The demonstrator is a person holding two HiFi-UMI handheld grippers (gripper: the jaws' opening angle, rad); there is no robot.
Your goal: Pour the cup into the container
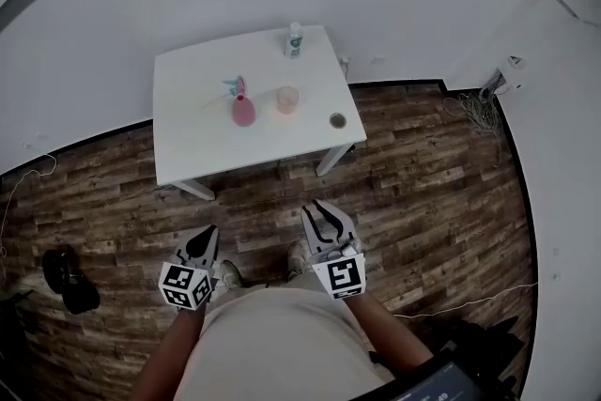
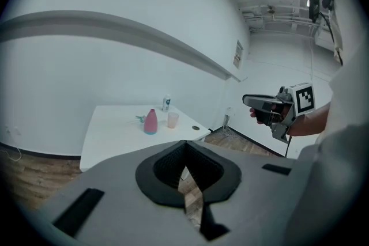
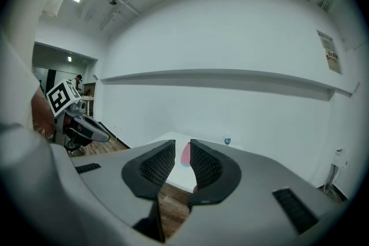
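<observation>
A white table (image 1: 197, 150) stands ahead on the wooden floor. On it are a pink bottle-shaped container (image 1: 243, 111), a translucent pink cup (image 1: 287, 100) just right of it, and a small dark round thing (image 1: 337, 120) near the right edge. Both grippers hang low in front of the person, well short of the table. My left gripper (image 1: 208, 233) is shut with nothing in it, its pads meeting (image 2: 184, 147). My right gripper (image 1: 322, 213) is shut and empty too, a thin slit between its pads (image 3: 181, 152). The left gripper view shows the container (image 2: 150, 122) and cup (image 2: 172, 119) far off.
A small white bottle (image 1: 294, 40) stands at the table's back edge. A black bag (image 1: 68, 279) lies on the floor at left. Cables (image 1: 481, 108) pile by the right wall. A white cord (image 1: 470, 303) runs across the floor at lower right.
</observation>
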